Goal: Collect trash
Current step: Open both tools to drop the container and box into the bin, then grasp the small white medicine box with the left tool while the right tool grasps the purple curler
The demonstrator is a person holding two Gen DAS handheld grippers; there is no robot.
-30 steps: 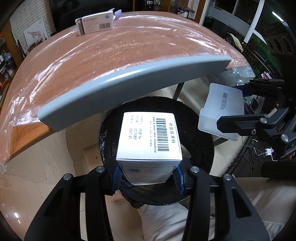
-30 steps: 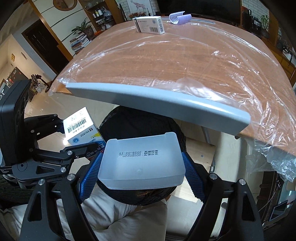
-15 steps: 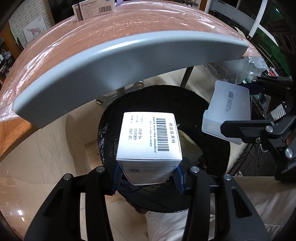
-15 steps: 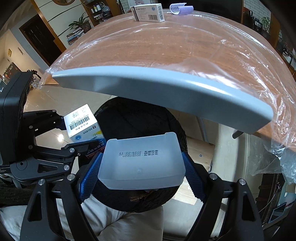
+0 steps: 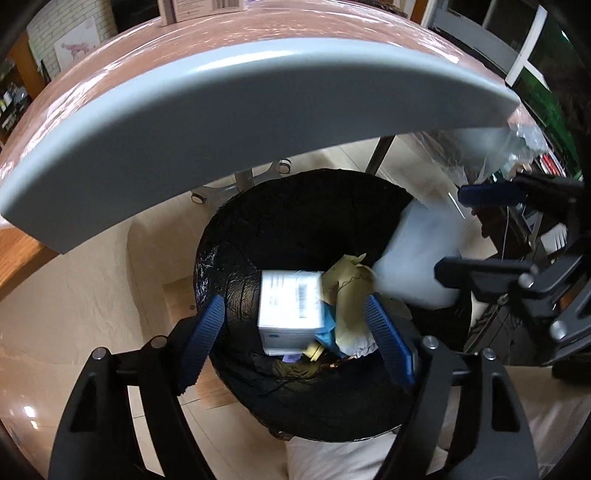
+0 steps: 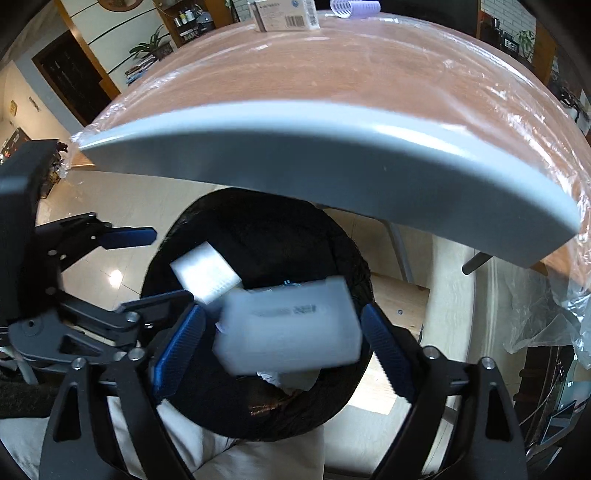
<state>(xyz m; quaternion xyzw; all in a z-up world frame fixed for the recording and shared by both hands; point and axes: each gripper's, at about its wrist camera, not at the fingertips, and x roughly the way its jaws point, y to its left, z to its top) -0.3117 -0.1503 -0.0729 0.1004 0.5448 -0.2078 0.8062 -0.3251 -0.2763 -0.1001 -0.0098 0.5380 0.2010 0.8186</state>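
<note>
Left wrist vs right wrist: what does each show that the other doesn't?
Left wrist only: crumpled yellowish paper and blue scrap in the bin.

Right wrist only: lilac hair roller on the table, potted plant behind.

Both: black-lined trash bin, grey table edge, barcoded carton on the table, white barcoded box and translucent plastic box dropping blurred, free of the pads; left gripper and right gripper open, jaws just opened.

Plastic-covered wooden table [image 6: 369, 66], medicine box [image 6: 286, 14] and purple curler [image 6: 354, 7] at far edge
</note>
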